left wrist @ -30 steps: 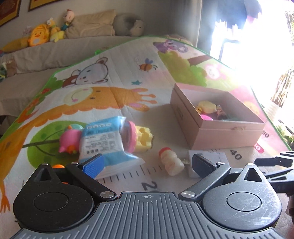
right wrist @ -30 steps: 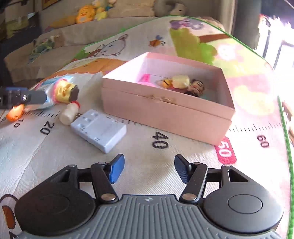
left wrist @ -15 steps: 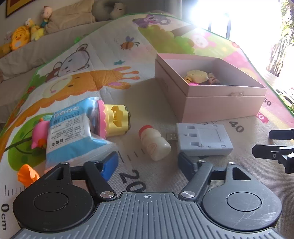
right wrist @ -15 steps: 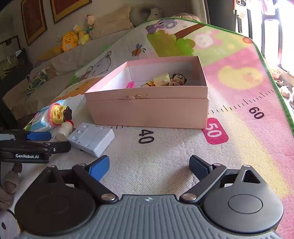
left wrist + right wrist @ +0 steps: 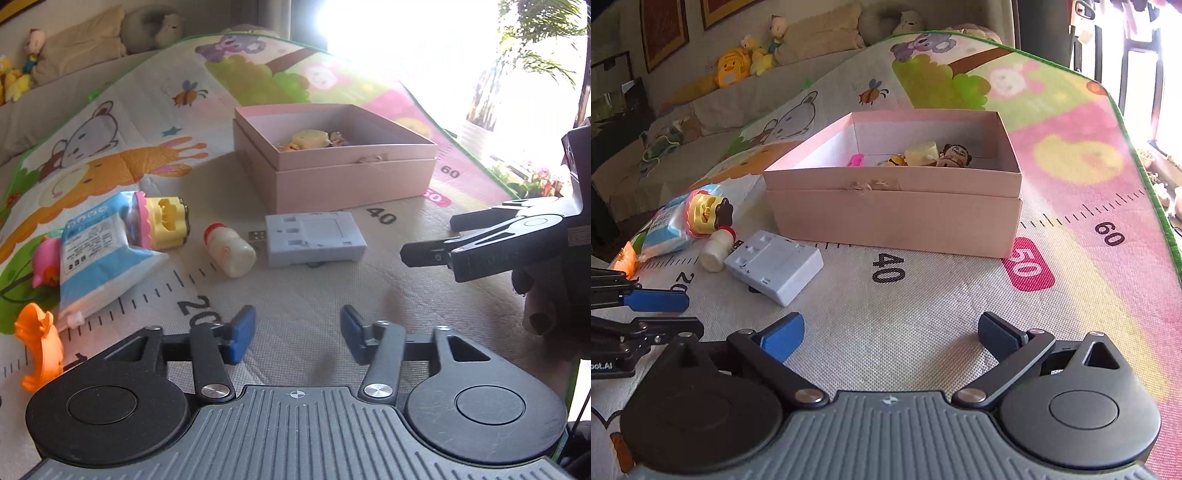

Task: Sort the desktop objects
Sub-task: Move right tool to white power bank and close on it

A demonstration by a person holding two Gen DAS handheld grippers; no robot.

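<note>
Low over the mat [image 5: 923, 314], the left gripper [image 5: 297, 334] and right gripper [image 5: 890, 338] hover level, jaws apart and empty. Printed ruler numbers read 40, 50 and 60 beside the pink box [image 5: 894, 218].

Cartoon play mat [image 5: 1071, 166] underneath; plush toys [image 5: 733, 70] along sofa [image 5: 713, 107] behind.

You see a play mat [image 5: 303, 295] with a woven-textured, matt printed surface, a pink box [image 5: 897, 218] of matt cardboard, a grey adapter [image 5: 314, 238] in smooth matt plastic, a small bottle [image 5: 231, 249] of glossy plastic, a blue packet [image 5: 99, 251] of shiny film.
</note>
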